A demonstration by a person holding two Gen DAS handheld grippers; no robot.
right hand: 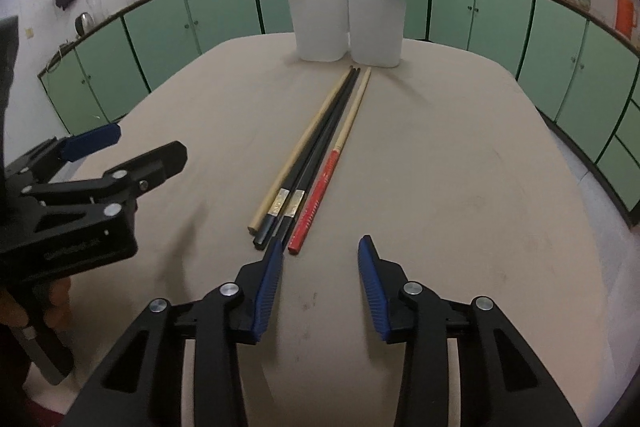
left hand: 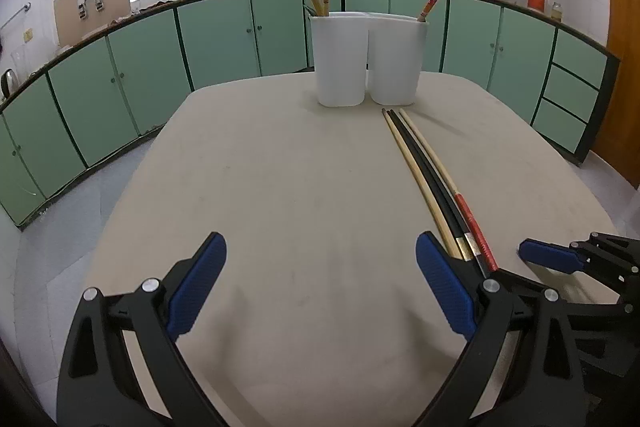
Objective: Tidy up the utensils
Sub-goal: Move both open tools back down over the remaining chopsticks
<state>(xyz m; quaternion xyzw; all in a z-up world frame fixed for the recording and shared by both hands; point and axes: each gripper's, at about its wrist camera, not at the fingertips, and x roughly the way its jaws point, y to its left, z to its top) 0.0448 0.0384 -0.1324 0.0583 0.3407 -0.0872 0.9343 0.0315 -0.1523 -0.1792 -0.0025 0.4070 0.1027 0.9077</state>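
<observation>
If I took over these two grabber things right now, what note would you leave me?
Left gripper: jaws open, empty, hovering over the table.
Right gripper: jaws open, nothing gripped, just short of the near ends of the loose chopsticks.
On the table: a plain wooden chopstick, two black chopsticks and a red-handled chopstick, side by side.
Done: three chopsticks already stand in the white holder.
Left: the four lying ones, probably starting with the red-handled one.

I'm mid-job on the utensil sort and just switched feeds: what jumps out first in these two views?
Four chopsticks lie side by side mid-table, running toward the white two-part holder at the far edge, which already has three sticks standing in it. The right claw is open just short of their near ends, nothing between its pads. The left claw is wide open over bare table beside them.
</observation>
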